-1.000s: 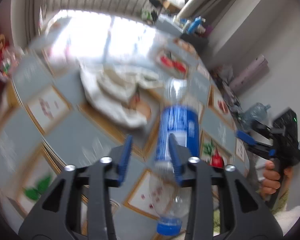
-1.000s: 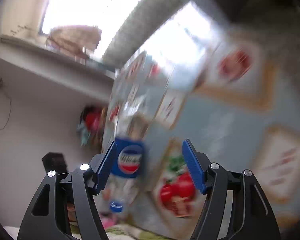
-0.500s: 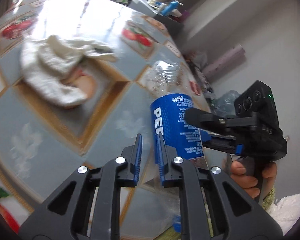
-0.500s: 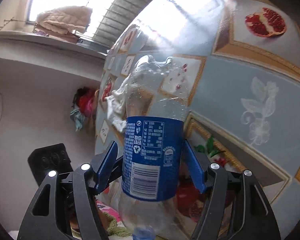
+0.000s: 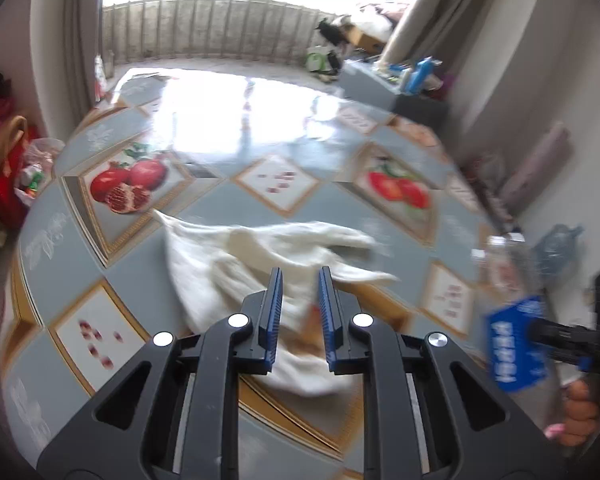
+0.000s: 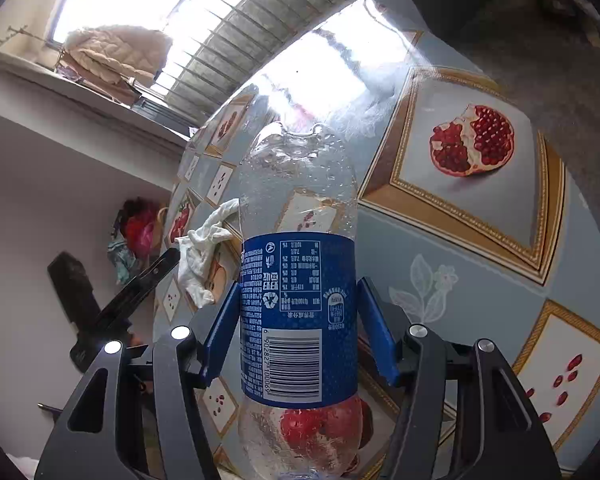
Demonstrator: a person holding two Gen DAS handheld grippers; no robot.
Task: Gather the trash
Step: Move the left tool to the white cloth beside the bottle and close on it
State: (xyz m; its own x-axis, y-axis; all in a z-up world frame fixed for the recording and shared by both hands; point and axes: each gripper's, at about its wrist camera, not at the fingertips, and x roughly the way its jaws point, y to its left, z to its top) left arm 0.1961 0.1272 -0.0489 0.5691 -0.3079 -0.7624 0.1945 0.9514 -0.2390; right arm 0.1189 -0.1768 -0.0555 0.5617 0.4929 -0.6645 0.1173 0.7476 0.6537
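My right gripper point(image 6: 298, 320) is shut on an empty clear plastic bottle point(image 6: 298, 312) with a blue label and holds it above the table, base away from me. The bottle point(image 5: 514, 344) and the right gripper also show at the right edge of the left wrist view. My left gripper point(image 5: 299, 312) is empty, its jaws a narrow gap apart, over a crumpled white cloth point(image 5: 260, 268) lying on the table. The cloth point(image 6: 198, 256) shows in the right wrist view behind the bottle.
The round table point(image 5: 80, 264) has a blue cloth with pomegranate pictures. Red bags point(image 5: 4, 168) stand on the floor at the left. A dark box with clutter point(image 5: 404, 92) is beyond the table. A large water jug point(image 5: 556, 244) stands at the right.
The bottle passed from beside my left gripper into my right gripper, which closed on its label. My left gripper swung left and now faces the white cloth.
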